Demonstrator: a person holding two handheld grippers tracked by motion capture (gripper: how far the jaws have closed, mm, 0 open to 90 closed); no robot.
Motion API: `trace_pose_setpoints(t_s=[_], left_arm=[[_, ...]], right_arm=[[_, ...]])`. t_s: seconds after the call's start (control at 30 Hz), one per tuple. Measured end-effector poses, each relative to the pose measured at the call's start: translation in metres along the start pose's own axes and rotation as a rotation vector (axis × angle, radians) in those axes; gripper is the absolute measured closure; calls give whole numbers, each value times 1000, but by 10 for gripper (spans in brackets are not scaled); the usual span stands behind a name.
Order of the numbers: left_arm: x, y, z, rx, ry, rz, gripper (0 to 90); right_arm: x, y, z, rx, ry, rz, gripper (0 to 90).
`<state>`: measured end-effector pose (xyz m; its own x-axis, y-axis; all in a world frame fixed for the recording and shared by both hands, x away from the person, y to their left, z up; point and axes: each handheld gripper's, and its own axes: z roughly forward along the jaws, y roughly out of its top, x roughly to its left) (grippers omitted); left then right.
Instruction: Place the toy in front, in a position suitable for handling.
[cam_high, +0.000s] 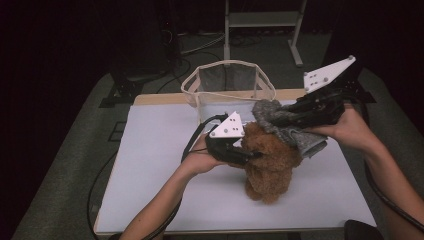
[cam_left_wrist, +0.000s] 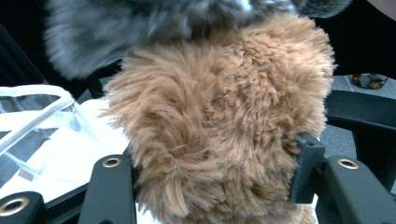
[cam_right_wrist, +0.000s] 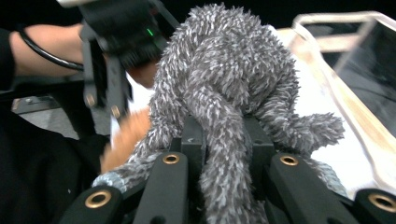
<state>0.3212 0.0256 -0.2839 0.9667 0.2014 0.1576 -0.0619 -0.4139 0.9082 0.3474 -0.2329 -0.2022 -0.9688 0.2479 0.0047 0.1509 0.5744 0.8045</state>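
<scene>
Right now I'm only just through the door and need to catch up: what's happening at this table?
A person works with two tools over a white table. The left hand-held gripper is clamped on a fluffy brown teddy bear standing upright on the table. The right hand-held gripper is shut on a shaggy grey knitted garment, held at the bear's head, as if dressing or undressing it. A mesh-sided basket with a cream rim stands at the far edge.

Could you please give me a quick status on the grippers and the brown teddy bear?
Left hand-held gripper clamped on teddy bear. Right hand-held gripper shut on grey fuzzy cloth above bear. Mesh basket behind, nothing blocking.
</scene>
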Motion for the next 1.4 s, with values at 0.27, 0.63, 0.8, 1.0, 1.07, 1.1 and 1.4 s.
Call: trace_pose_setpoints(t_s=[0.27, 0.63, 0.8, 1.0, 1.07, 1.1, 1.4], left_arm=[[-5, 5, 8, 11, -14, 21, 414], [-6, 8, 10, 35, -20, 43, 404], [1, 0, -3, 31, -3, 8, 404], [4, -5, -12, 31, 7, -3, 401], [6, -7, -14, 31, 9, -10, 398], [7, -8, -14, 29, 12, -13, 397], [15, -28, -35, 37, 23, -59, 389]], right_arm=[[2, -10, -9, 10, -16, 13, 744], [-3, 8, 13, 19, 23, 0, 744], [-3, -2, -5, 26, -31, 9, 744], [-5, -18, -21, 9, -57, 43, 743], [-5, -21, -22, 7, -59, 46, 742], [-6, -22, -21, 4, -59, 46, 742], [-8, -34, -2, -48, -25, 71, 739]])
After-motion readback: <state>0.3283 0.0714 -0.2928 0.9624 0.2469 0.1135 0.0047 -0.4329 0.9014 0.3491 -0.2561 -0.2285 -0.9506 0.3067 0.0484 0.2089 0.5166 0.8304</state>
